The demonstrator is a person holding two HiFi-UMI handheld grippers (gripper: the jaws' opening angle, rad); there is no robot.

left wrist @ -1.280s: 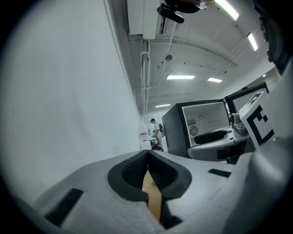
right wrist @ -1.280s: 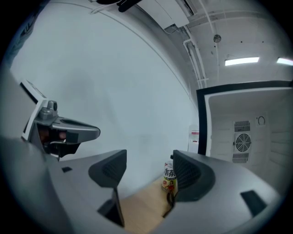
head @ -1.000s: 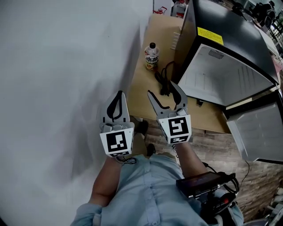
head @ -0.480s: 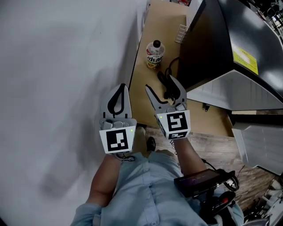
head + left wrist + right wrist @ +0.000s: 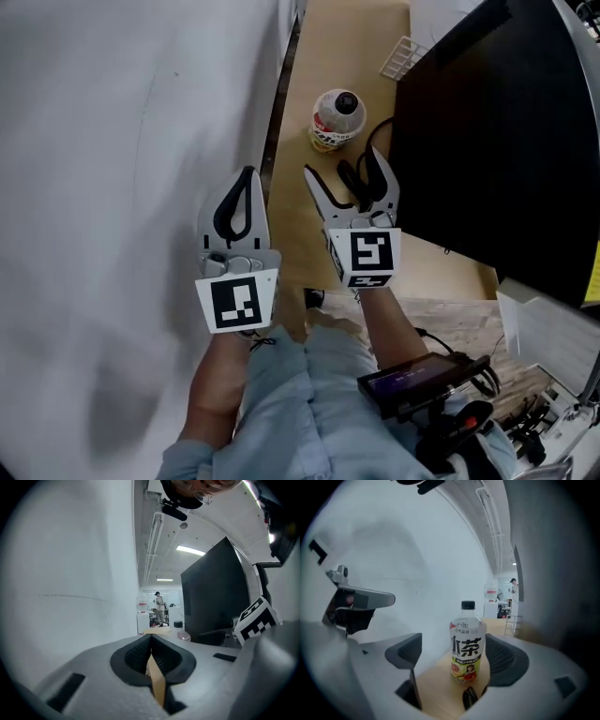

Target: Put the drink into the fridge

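As both claws came down and forward over the last second, the drink bottle (image 5: 337, 120) grew larger in the head view and now stood just ahead of the right claw (image 5: 342, 169).

- Right claw: jaws had just been opening and stood wide. In its own view the bottle sat upright on the line between the two pads, but beyond them, touching neither. Nothing gripped yet.
- Left claw (image 5: 247, 178): jaws together, empty, held beside the white wall (image 5: 122, 187), apart from the bottle.
- Bottle: upright on the tan worktop (image 5: 300, 234), black cap on, close by the black fridge (image 5: 497, 141). A black cable (image 5: 352, 178) lay on the worktop between claw and bottle.
- Fridge: its open white compartment, visible a second earlier, had slid out of the head view; only dark casing showed.

Judgement: this was the approach for the pick-up. The widened jaws looked ready to pass round the bottle's body. The cable might snag the lower jaw.
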